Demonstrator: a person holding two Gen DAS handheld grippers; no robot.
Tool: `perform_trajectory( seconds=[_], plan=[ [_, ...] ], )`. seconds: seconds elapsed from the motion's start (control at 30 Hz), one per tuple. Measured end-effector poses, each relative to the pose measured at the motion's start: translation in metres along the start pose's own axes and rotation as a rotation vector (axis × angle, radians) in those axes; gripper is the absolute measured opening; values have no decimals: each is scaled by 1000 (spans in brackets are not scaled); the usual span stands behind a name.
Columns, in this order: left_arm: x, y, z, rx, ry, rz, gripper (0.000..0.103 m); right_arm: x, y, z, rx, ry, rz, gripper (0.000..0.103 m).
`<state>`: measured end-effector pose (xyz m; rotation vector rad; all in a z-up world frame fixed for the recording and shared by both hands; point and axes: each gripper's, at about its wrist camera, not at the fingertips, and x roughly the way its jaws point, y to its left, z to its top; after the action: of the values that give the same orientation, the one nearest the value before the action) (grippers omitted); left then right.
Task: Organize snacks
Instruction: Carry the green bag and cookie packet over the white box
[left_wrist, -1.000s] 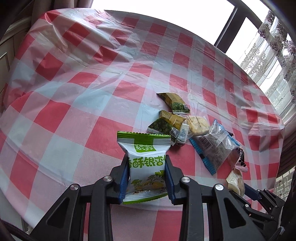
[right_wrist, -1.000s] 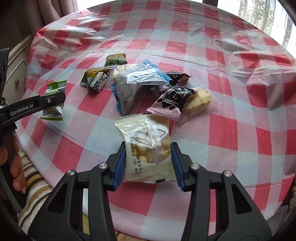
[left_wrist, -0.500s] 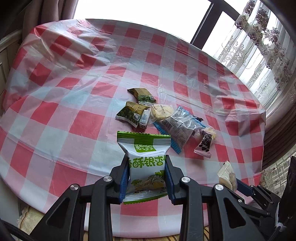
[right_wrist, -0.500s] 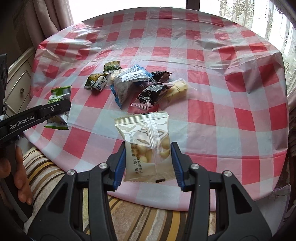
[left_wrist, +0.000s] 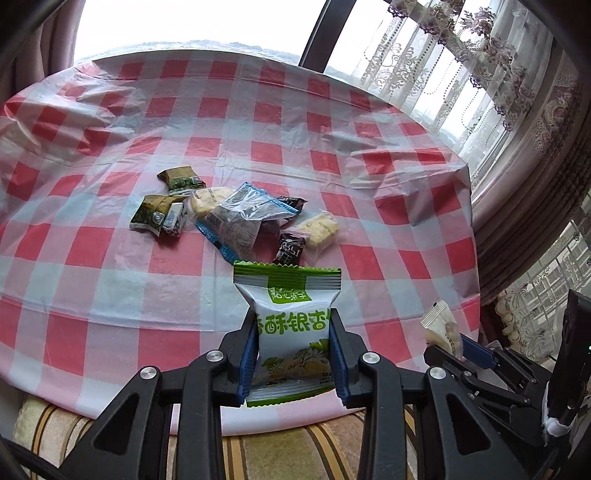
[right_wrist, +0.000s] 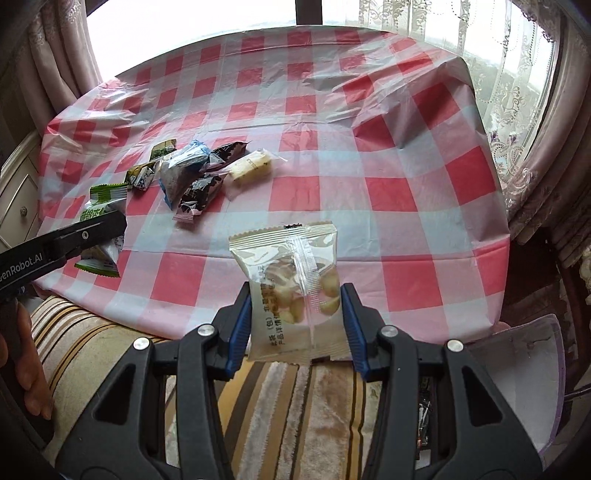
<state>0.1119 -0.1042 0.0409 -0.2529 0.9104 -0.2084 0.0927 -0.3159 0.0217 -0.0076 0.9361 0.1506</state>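
My left gripper (left_wrist: 293, 350) is shut on a green-and-white snack packet (left_wrist: 290, 325), held upright over the table's near edge. My right gripper (right_wrist: 295, 325) is shut on a pale packet of round nuts (right_wrist: 291, 280), also upright above the near edge. That pale packet (left_wrist: 441, 328) shows at the lower right of the left wrist view, and the green packet (right_wrist: 103, 206) shows at the left of the right wrist view. A pile of several small snack packets (left_wrist: 236, 218) (right_wrist: 192, 173) lies on the red-and-white checked tablecloth (left_wrist: 258, 122).
A striped cushioned seat (right_wrist: 288, 398) lies below the table's near edge. Lace curtains (left_wrist: 480, 74) and a window frame stand behind the table. A white cabinet (right_wrist: 18, 199) is at the left. A person's hand (right_wrist: 22, 358) grips the left tool.
Both grippers have drawn back and up from the table with their packets. The snack pile now sits farther away, and the table's near edge and the striped seat have come into view.
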Motion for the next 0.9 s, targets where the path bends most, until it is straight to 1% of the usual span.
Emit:
perform_trajectory(
  seconds=[0.23,0.53,0.77,0.9],
  plan=[
    [10,-50,-12,88,54,-77,35,-16,-59,-25,94,9,-77,50],
    [22,-114,-30,208,145,-189,35,-33,-126,-56,213,22,-188,50],
    [33,-162,-51,294,231,-272,35,-46,-166,-77,293,30,-259,50],
    [36,-186,-64,348,271,-308,36,-52,-183,-83,326,31,-288,50]
  ],
)
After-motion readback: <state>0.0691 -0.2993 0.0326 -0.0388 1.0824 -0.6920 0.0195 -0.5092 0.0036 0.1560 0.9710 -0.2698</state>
